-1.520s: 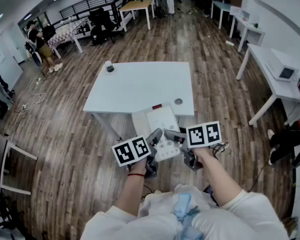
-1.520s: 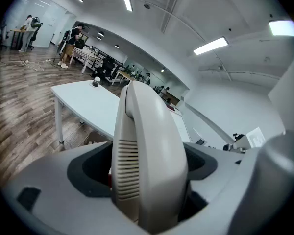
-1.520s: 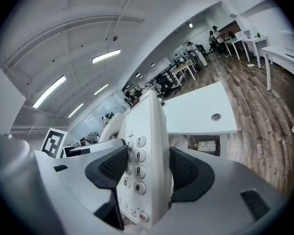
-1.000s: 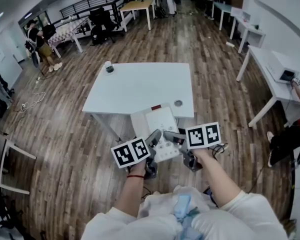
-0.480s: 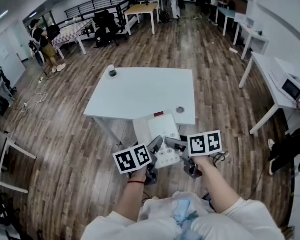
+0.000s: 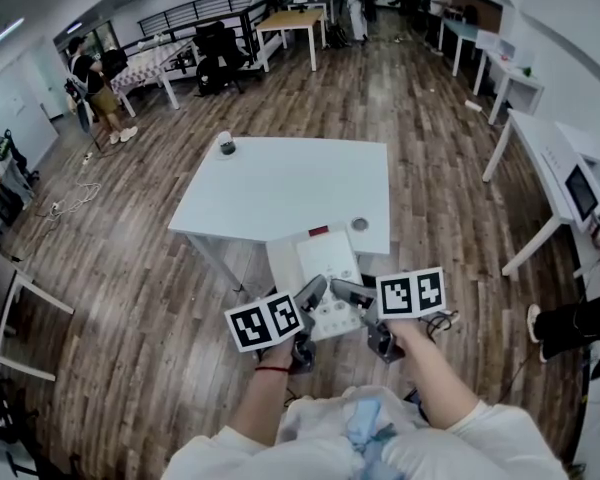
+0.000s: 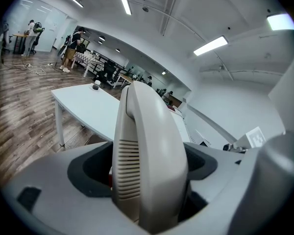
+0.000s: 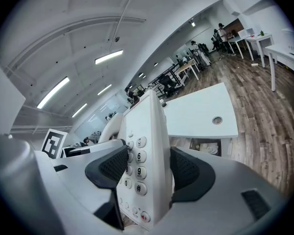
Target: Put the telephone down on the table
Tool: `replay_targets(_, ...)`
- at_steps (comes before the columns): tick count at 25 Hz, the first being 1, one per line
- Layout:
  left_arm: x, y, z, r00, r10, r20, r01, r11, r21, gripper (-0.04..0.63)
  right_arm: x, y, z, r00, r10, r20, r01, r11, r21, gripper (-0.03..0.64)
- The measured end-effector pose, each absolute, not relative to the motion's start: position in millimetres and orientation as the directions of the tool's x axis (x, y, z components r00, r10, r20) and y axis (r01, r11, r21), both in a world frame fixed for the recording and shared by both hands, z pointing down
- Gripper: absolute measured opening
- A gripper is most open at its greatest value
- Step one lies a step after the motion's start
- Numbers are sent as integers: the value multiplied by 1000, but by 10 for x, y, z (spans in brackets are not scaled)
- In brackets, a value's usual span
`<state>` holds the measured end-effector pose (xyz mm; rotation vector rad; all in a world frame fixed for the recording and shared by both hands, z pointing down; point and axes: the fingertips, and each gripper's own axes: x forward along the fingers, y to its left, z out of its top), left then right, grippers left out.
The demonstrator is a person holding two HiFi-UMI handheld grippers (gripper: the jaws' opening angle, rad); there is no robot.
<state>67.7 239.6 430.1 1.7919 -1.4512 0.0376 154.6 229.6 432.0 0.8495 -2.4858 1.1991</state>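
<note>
A white desk telephone (image 6: 326, 268) hangs in the air between both grippers, just in front of the white table's (image 6: 280, 183) near edge. My left gripper (image 6: 308, 296) is shut on its handset side; in the left gripper view the cream handset (image 7: 147, 146) fills the space between the jaws (image 7: 147, 166). My right gripper (image 6: 344, 290) is shut on the keypad side. In the right gripper view the keypad (image 8: 139, 163) stands upright between the dark ribbed pads (image 8: 110, 166), with the table (image 8: 198, 112) beyond.
A small cup (image 6: 226, 146) stands at the table's far left corner and a round cable hole (image 6: 359, 224) lies near its front right edge. More white desks (image 6: 555, 183) stand at the right, and wooden floor surrounds the table. People are at the back of the room.
Both grippers have kept their hold on the telephone. The head view has shifted a little, so table, telephone and grippers sit slightly lower in the picture.
</note>
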Motion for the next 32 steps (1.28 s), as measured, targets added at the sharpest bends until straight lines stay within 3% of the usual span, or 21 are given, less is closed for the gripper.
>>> replay_targets(14,871,2429,4398,311,-803,508,-828,34,560,408,1737,2301,4415,-809,-366,460,-588,495,-640,275)
replay_targets(32,482,1917,4410,301,-807,509,-832,38,553,408,1346,1791,4434,-819,-353,453,-574,501,-648,275)
